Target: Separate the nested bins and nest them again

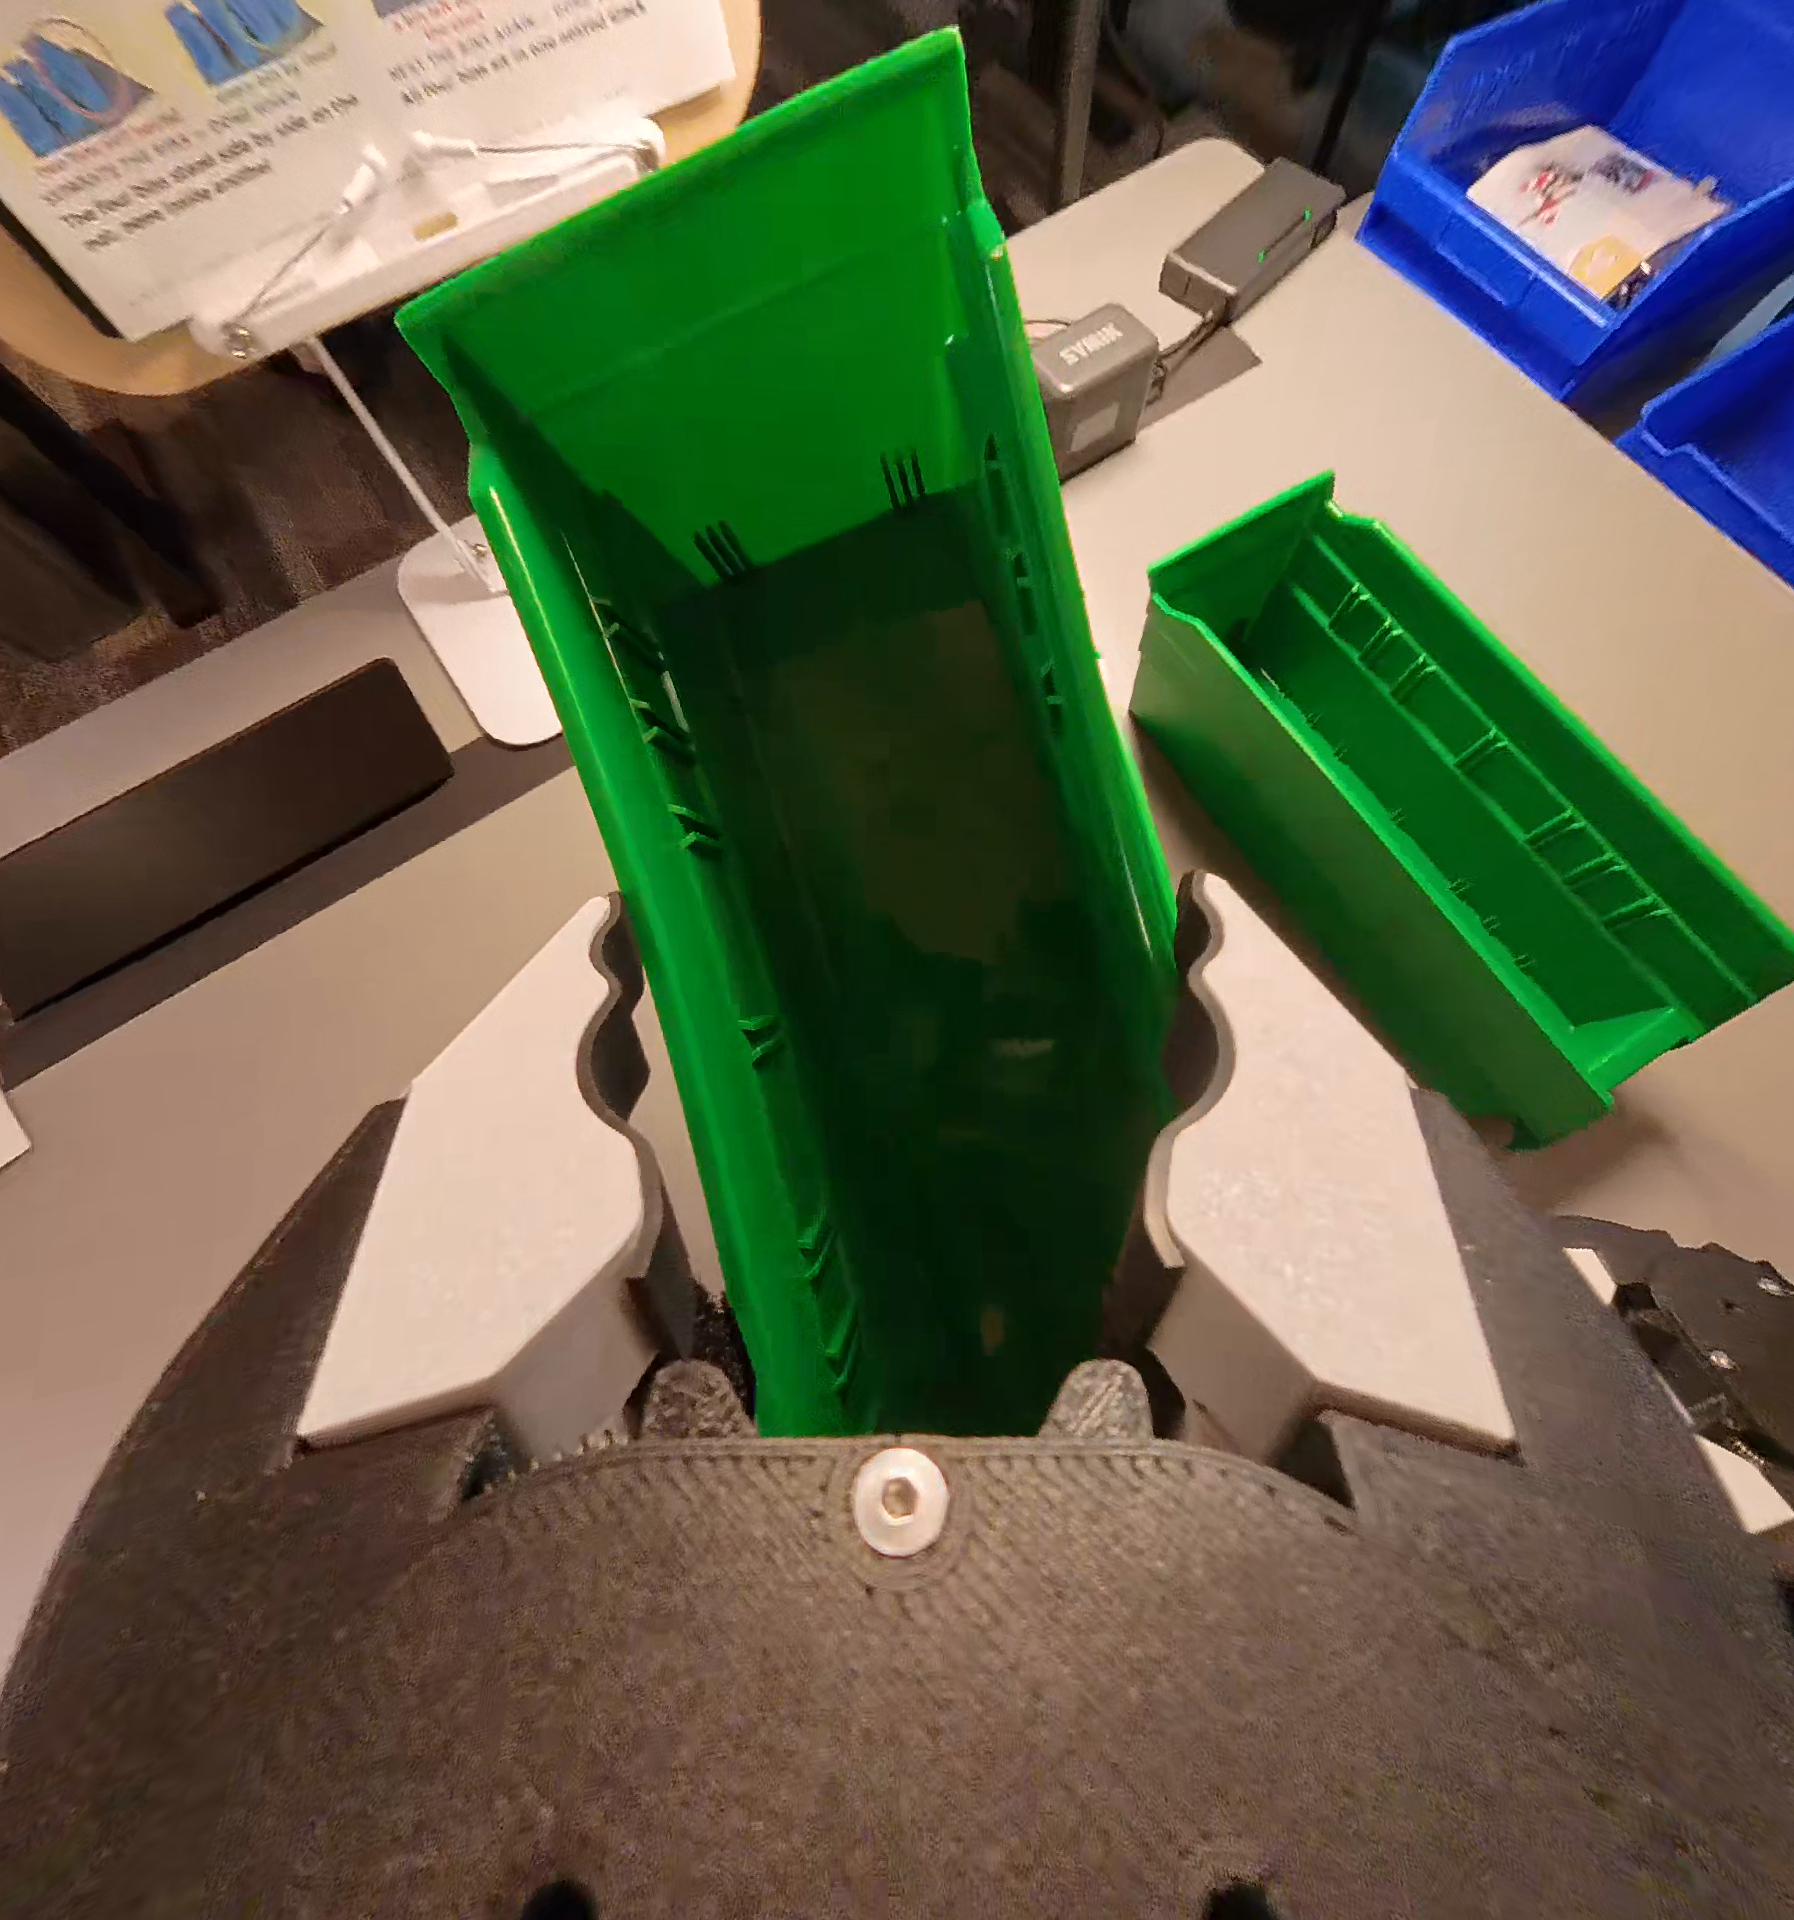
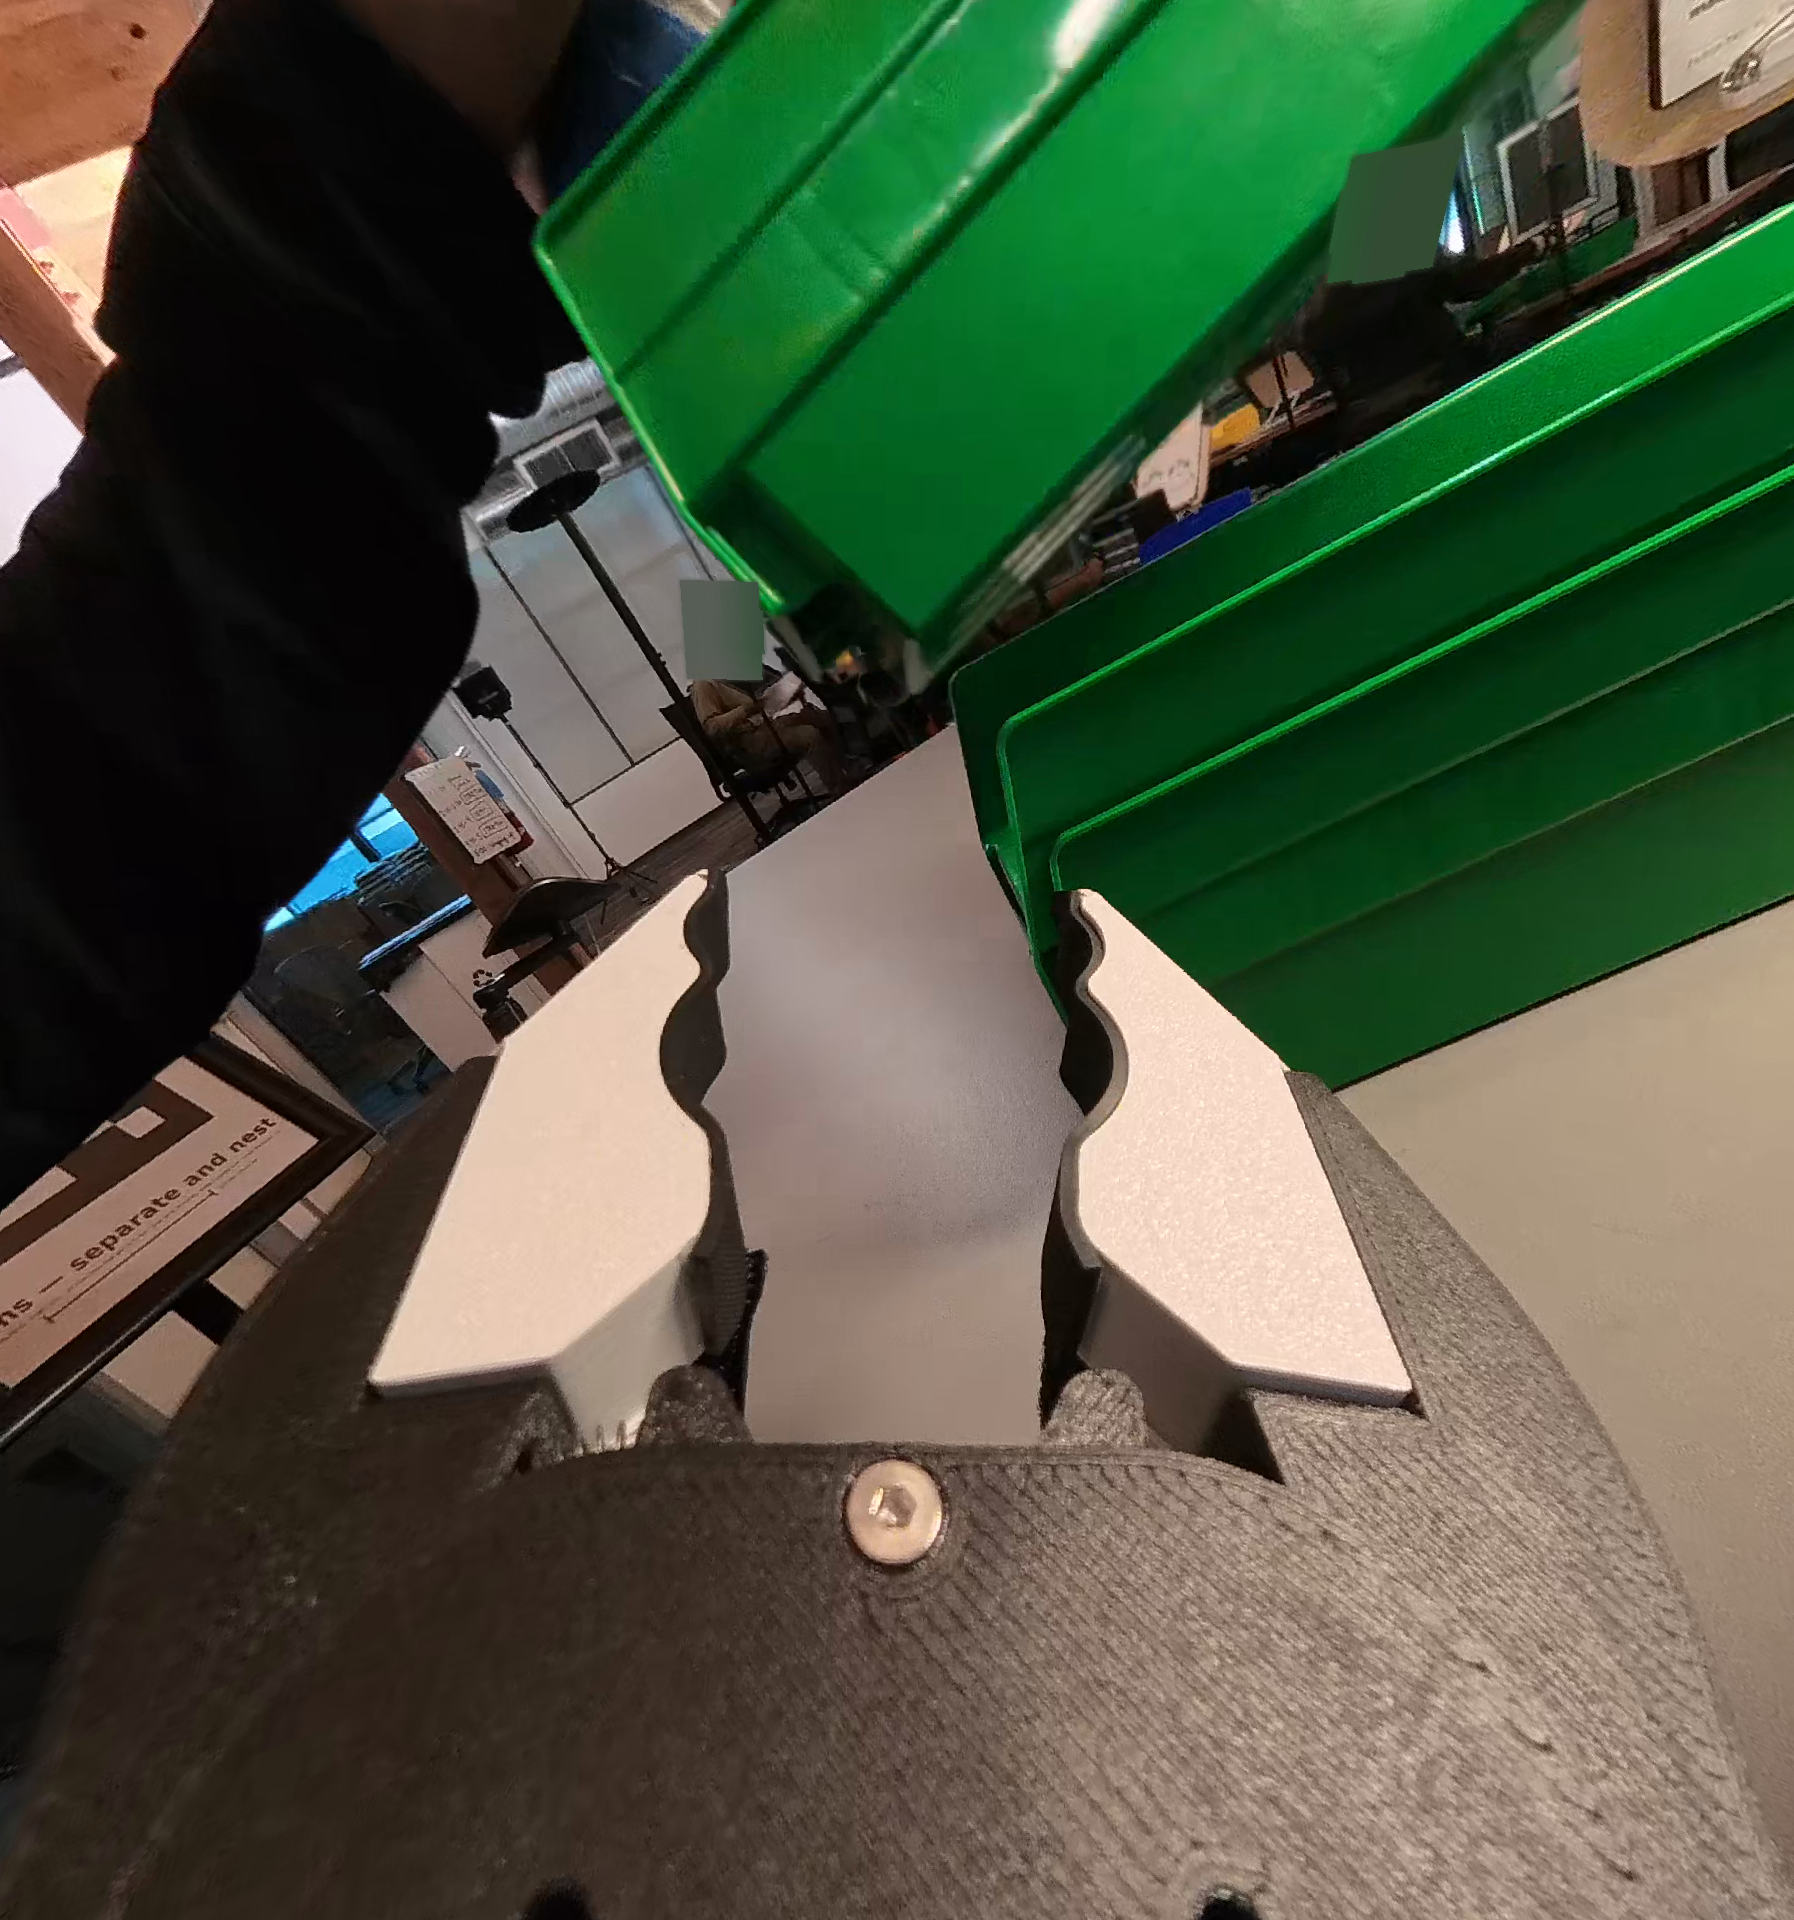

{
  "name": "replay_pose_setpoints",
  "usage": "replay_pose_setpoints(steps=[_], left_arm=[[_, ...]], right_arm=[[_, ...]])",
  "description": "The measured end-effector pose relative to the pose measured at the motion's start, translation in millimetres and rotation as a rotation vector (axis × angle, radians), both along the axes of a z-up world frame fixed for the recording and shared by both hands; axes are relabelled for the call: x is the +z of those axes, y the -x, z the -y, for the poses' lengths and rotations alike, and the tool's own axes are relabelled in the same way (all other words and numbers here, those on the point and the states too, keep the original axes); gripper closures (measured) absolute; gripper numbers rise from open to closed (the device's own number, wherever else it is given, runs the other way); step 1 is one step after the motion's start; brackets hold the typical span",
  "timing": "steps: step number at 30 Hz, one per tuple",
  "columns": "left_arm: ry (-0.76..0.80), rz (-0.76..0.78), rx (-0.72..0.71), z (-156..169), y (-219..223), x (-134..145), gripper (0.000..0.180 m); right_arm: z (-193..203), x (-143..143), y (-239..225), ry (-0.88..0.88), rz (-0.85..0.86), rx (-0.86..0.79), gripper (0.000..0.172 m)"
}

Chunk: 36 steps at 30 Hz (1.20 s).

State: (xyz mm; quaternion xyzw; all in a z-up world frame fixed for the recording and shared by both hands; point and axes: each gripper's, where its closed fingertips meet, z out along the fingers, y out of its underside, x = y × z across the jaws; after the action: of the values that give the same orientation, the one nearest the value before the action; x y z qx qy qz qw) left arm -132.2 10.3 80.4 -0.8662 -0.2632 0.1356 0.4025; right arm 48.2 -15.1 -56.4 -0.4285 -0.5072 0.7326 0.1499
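My left gripper [image 1: 898,904] is shut on a long green bin [image 1: 768,468], with both pads pressed on its side walls. The bin points away from me and is lifted off the grey table [image 1: 1340,416]. The right wrist view shows this bin [image 2: 924,291] in the air under a dark sleeve [image 2: 197,520]. Another green bin [image 1: 1444,831] lies on the table to the right. My right gripper [image 2: 893,894] is open and empty, low over the table. Its right fingertip [image 2: 1090,935] is close to the end of a stack of nested green bins [image 2: 1444,748].
Blue bins [image 1: 1651,156] stand at the back right. An instruction sheet on a white stand [image 1: 353,156] is at the back left, with black devices [image 1: 1101,374] beside it. A black slot [image 1: 197,821] sits in the table at left. A framed sign [image 2: 114,1247] stands left of my right gripper.
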Motion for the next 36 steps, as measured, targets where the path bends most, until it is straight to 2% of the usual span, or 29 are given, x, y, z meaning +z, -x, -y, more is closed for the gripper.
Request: replay_pose_setpoints(steps=[4, 8, 15, 20, 24, 29, 33, 36], left_arm=[[-0.017, 0.005, 0.043, 32, 13, 7, 0.079], [-0.004, 0.022, 0.097, 64, 28, -4, 0.079], [0.064, 0.134, 0.173, 108, 53, -78, 0.079], [0.098, 0.222, 0.211, 129, 65, -134, 0.079], [0.132, 0.245, 0.228, 140, 71, -166, 0.079], [0.105, 0.217, 0.232, 141, 76, -171, 0.074], [0.064, 0.198, 0.227, 138, 73, -171, 0.064], [-0.071, 0.121, 0.223, 131, 70, -149, 0.063]], right_arm=[[1, -1, 0, -0.005, 0.003, -0.001, 0.107], [1, -1, 1, -0.007, 0.004, -0.002, 0.107], [1, -1, 1, -0.013, 0.005, -0.004, 0.107], [1, -1, 1, -0.008, 0.005, -0.004, 0.107], [1, -2, 1, -0.009, 0.007, -0.001, 0.107], [2, -3, 2, -0.015, 0.019, 0.004, 0.107], [2, -4, 2, -0.017, 0.022, 0.002, 0.107], [2, -4, 2, -0.017, 0.022, -0.001, 0.107]])
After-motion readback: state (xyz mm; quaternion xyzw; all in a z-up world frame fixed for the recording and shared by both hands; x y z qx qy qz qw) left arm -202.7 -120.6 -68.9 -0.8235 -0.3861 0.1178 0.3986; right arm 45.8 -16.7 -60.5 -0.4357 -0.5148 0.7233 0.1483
